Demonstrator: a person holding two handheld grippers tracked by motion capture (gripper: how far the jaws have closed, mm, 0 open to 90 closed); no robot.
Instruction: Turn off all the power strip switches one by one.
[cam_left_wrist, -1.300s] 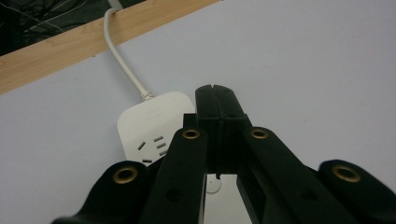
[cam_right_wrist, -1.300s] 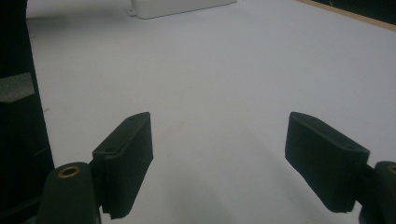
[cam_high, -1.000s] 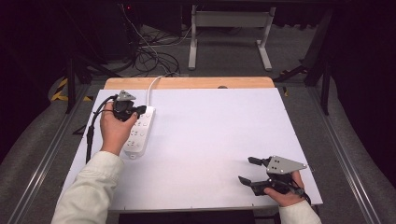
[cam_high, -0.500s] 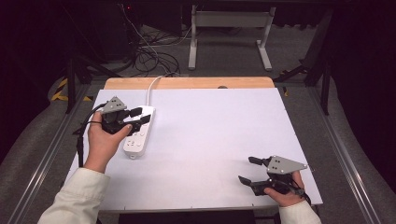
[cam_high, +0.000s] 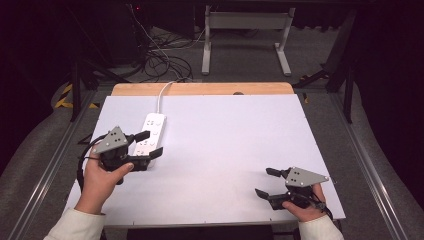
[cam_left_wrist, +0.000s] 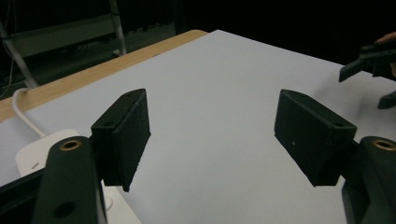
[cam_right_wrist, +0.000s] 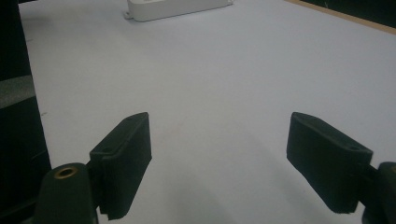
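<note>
— Grippers first: what do we see of them?

— We see the left gripper (cam_high: 147, 144) at the middle left of the high view, held in the left hand (cam_high: 102, 175), its jaws spread wide with nothing between them. The right gripper (cam_high: 266, 182) sits at the lower right of that view in the right hand (cam_high: 305, 207), jaws likewise parted and empty.

— And the thing on the table?

— We find a white power strip (cam_high: 151, 135) lying flat on the white table top (cam_high: 225, 150), left of centre in the high view, with its white cord (cam_high: 162, 95) running toward the upper edge, over the wooden strip (cam_high: 200, 88) at the table's far side. The left gripper's jaws hover over the strip's nearer end; we cannot tell whether they touch it.

— Do the gripper views agree?

— In the left gripper view the power strip shows at the lower left, beside and under the left jaw, and the other gripper appears at the far right edge. In the right gripper view the strip lies at the top, well apart from the open jaws, with bare table between them.
</note>
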